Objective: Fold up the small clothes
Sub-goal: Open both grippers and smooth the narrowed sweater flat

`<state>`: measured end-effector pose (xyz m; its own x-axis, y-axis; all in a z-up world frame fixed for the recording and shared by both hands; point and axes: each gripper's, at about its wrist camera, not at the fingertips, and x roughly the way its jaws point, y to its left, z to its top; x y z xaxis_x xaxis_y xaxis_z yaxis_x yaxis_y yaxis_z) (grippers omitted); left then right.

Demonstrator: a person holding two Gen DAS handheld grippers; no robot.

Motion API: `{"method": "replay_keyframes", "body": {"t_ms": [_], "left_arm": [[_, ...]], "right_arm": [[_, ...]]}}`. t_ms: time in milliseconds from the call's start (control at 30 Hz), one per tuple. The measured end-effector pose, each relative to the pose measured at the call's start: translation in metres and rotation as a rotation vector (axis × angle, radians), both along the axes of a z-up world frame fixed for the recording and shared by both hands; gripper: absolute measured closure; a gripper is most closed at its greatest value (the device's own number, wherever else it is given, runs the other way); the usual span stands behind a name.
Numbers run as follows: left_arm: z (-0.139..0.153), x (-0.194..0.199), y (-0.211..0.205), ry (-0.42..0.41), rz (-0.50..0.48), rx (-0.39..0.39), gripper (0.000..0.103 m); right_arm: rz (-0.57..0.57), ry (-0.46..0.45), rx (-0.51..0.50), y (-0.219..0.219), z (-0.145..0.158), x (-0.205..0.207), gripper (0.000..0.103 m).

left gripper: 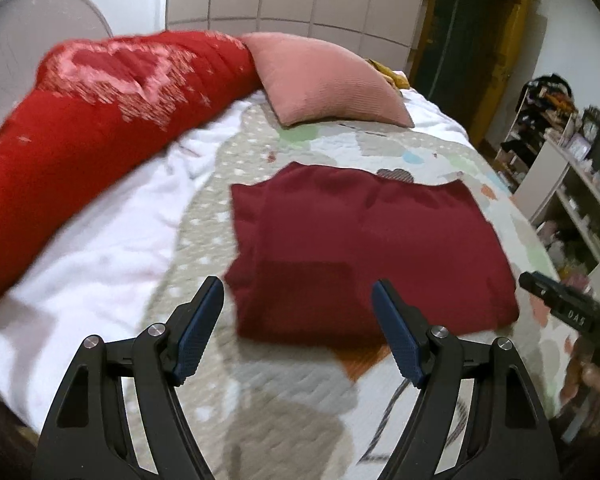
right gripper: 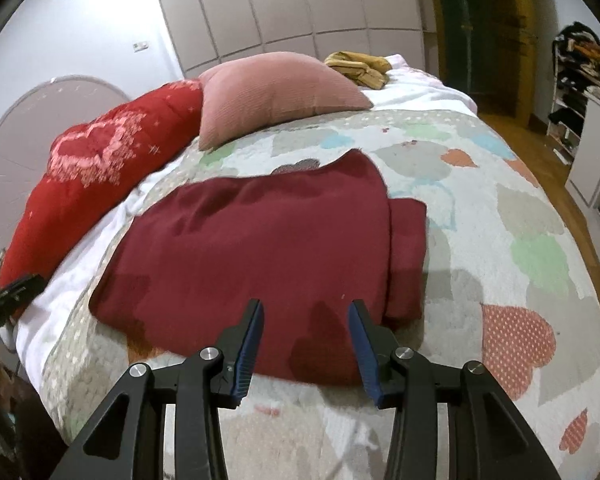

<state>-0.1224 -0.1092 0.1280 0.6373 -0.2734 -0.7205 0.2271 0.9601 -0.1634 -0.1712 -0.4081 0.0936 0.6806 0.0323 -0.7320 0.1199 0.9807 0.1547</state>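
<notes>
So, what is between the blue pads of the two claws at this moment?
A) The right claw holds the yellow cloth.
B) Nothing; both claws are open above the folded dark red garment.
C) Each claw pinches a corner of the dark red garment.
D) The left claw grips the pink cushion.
B: the left claw and the right claw both show empty gaps, while the dark red garment lies folded on the bedspread.

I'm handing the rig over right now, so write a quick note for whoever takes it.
Left gripper: open, empty, above the garment's near edge.
Right gripper: open, empty, also over the near edge.
Dark red garment: folded into a rough rectangle, flat on the patterned bedspread.
Done: it looks folded and released.
Left: maybe tidy the layer sticking out on its right; no other small clothes clearly waiting.
</notes>
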Motion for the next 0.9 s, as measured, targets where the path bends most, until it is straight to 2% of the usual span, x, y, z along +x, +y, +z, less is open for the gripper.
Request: {"method": "replay_keyframes", "body": {"t_ms": [233, 367, 500, 567, 600, 633, 733, 833, 900], "left_arm": [[-0.044, 0.055, 0.001, 0.079, 0.03, -0.061, 0.026], [-0.062, 0.081, 0.014, 0.109, 0.077, -0.102, 0.026], [-0.078, 0.094, 0.017, 0.146, 0.081, -0.126, 0.026], [-0.087, 0.097, 0.018, 0.161, 0.086, -0.139, 0.026], [-0.091, 0.098, 0.018, 0.164, 0.087, -0.138, 0.026], [-0.094, 0.099, 0.018, 0.165, 0.086, -0.139, 0.026], [-0.099, 0.101, 0.021, 0.164, 0.085, -0.162, 0.026], [-0.098, 0.098, 0.03, 0.163, 0.091, -0.197, 0.026], [-0.095, 0.093, 0.038, 0.157, 0.103, -0.222, 0.026]], "right_arm": [[-0.143, 0.028, -0.013, -0.043, -0.014, 0.037, 0.061], [-0.15, 0.044, 0.022, -0.06, -0.025, 0.059, 0.061], [-0.166, 0.075, 0.032, -0.07, -0.039, 0.085, 0.061], [-0.151, 0.085, 0.052, -0.07, -0.047, 0.094, 0.068], [-0.141, 0.087, 0.033, -0.068, -0.049, 0.097, 0.083], [-0.141, 0.087, 0.003, -0.066, -0.049, 0.099, 0.094], [-0.155, 0.068, -0.033, -0.066, -0.049, 0.096, 0.094], [-0.163, 0.1, -0.066, -0.063, -0.062, 0.097, 0.094], [-0.163, 0.107, -0.079, -0.059, -0.049, 0.094, 0.094]]}}
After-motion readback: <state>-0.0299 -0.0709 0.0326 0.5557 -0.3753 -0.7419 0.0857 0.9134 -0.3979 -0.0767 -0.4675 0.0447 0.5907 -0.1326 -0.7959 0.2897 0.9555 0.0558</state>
